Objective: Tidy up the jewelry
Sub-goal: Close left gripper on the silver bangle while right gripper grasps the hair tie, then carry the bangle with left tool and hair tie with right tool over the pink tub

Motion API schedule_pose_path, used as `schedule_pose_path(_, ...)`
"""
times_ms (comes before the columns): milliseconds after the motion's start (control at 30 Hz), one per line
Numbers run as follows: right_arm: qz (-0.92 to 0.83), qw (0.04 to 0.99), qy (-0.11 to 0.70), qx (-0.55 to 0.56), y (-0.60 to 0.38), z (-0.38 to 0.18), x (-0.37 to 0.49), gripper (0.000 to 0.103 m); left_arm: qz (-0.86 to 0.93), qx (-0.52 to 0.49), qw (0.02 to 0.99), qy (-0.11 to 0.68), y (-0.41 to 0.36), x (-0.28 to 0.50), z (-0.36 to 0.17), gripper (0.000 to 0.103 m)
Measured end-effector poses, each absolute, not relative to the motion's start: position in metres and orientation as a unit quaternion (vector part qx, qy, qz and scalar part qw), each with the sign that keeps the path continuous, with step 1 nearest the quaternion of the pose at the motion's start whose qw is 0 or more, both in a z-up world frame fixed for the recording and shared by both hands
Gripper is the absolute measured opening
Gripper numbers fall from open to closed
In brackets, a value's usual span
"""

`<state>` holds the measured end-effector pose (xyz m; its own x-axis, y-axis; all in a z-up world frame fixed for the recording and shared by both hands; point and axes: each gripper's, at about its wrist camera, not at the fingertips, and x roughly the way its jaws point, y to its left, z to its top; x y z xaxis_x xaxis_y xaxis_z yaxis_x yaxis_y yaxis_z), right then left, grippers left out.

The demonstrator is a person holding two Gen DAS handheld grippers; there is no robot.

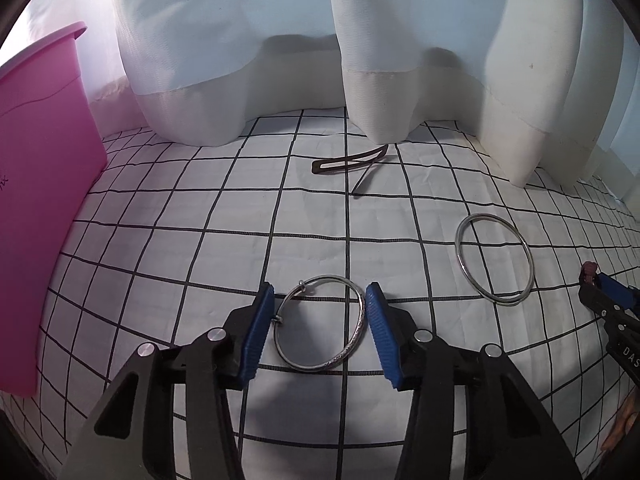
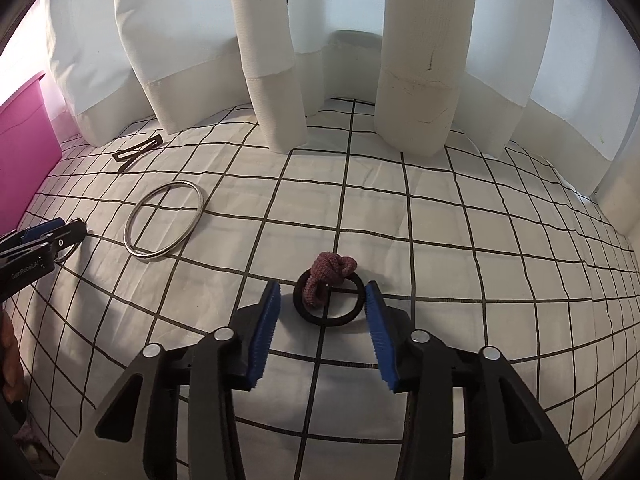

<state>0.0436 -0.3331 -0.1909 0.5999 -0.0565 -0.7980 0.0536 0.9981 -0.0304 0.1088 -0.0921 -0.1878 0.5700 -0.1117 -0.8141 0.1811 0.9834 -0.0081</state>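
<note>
Left wrist view: left gripper (image 1: 320, 300) pads clamped on engraved silver bangle (image 1: 322, 325) near the checked cloth's (image 1: 200, 208) front edge | right gripper (image 2: 323, 295) jaws apart around black hair tie (image 2: 329, 300), one pad touching

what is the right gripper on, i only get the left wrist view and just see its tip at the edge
Observer: The right gripper straddles a black hair tie with a mauve knitted knot.
Operator: is it clamped yet
Observer: Not by the look of it. Cloth shows between its left finger and the tie, while the other pad meets the tie's edge.
Operator: ok, left gripper has the silver bangle, anything else near the tie
Observer: The nearest is the plain silver ring, off to the tie's left and well apart from it.
</note>
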Motion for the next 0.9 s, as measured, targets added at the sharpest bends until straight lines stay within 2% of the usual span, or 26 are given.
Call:
schedule_pose_path(33, -0.03, 0.895, 0.446, -0.002, -0.333, -0.191, 0.043, 0.021, -0.083, 0.037, 0.885, 0.456, -0.091, 0.109, -0.188, 0.046)
schedule_pose_path(133, -0.026, 0.896, 0.443, 0.005, -0.336, -0.19, 0.041, 0.016, -0.079, 0.035, 0.885, 0.458, -0.091, 0.109, -0.187, 0.046)
schedule_pose_path(567, -0.011, 0.897, 0.44, 0.035, -0.346, -0.182, 0.027, 0.015, -0.086, 0.031, 0.888, 0.451, -0.094, 0.095, -0.167, 0.046)
schedule_pose_path(900, 0.004, 0.902, 0.431, 0.029, -0.346, -0.14, 0.012, 0.015, -0.083, 0.016, 0.893, 0.443, -0.098, 0.081, -0.126, 0.046)
